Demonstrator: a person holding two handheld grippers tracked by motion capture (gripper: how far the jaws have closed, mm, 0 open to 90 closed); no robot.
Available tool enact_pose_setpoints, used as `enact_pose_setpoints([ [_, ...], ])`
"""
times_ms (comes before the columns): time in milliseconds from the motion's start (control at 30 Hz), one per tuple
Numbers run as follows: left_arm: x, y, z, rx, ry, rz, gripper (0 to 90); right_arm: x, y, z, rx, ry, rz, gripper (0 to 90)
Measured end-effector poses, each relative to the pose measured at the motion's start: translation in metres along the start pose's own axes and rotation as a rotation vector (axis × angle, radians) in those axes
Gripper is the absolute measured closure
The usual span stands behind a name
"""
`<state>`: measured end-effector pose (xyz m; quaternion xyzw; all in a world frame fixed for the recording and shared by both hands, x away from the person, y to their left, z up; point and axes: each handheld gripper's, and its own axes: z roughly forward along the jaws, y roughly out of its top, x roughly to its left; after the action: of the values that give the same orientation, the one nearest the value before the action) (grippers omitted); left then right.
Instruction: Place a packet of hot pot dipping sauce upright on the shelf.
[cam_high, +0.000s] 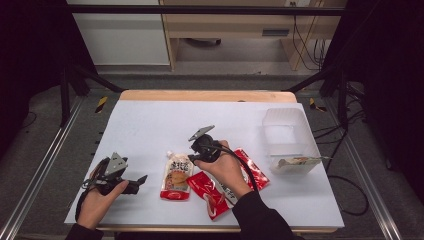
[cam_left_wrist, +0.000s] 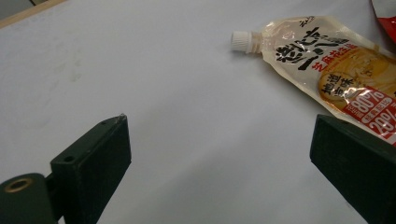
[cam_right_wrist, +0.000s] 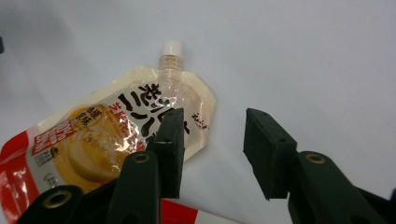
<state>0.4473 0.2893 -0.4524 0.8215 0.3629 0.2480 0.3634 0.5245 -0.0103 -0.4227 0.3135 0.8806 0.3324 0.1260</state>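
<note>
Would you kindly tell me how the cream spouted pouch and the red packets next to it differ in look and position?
The spouted pouch is cream with a white screw cap and lies fully visible; the red packets are red, show no cap, and lie partly under the right hand. The pouch lies nearer the left gripper; the packets lie nearer the clear bin. Both lie flat on the white table.

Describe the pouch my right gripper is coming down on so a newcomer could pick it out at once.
Start at the white table and look to its near edge, left of the red packets. There lies the spouted pouch, flat, beside the right gripper. Unlike its red neighbours, it is cream-coloured with a white screw cap and bold black lettering.
</note>
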Motion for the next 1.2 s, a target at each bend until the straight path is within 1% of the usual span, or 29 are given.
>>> enact_pose_setpoints([
  [67,0.000,0.000,0.000,0.002,0.002,0.004,5.1,-0.001,0.000,0.008,0.011,0.003,-0.001,61.1],
  [200,0.000,0.001,0.002,0.007,0.001,0.009,5.1,-0.001,-0.001,0.022,0.025,0.012,0.019,61.0],
  [233,0.000,0.001,0.002,0.008,0.002,0.011,5.1,-0.001,-0.001,0.024,0.028,0.012,0.020,60.7],
  [333,0.000,0.001,0.002,0.011,0.000,0.012,5.1,-0.002,-0.002,0.032,0.022,0.032,0.035,58.8],
  [533,0.000,0.001,0.002,0.014,0.000,0.020,5.2,-0.003,-0.003,0.046,0.042,0.053,0.057,56.8],
  [667,0.000,0.001,0.002,0.010,0.002,0.019,5.2,-0.003,-0.004,0.051,0.057,0.064,0.083,57.0],
  [767,0.001,0.001,0.002,0.010,0.001,0.019,5.2,-0.003,-0.005,0.052,0.067,0.075,0.079,57.6],
  [833,0.001,0.001,0.002,0.013,0.000,0.023,5.2,-0.003,-0.005,0.052,0.068,0.082,0.087,58.2],
  [933,0.000,0.001,0.002,0.014,-0.002,0.027,5.2,-0.001,-0.005,0.052,0.074,0.096,0.086,62.5],
  [1067,0.000,0.001,0.002,0.016,-0.003,0.028,5.2,0.003,-0.005,0.051,0.085,0.089,0.080,66.5],
  [1200,0.000,0.001,0.003,0.020,-0.006,0.030,5.2,0.006,-0.006,0.050,0.096,0.086,0.061,77.1],
])
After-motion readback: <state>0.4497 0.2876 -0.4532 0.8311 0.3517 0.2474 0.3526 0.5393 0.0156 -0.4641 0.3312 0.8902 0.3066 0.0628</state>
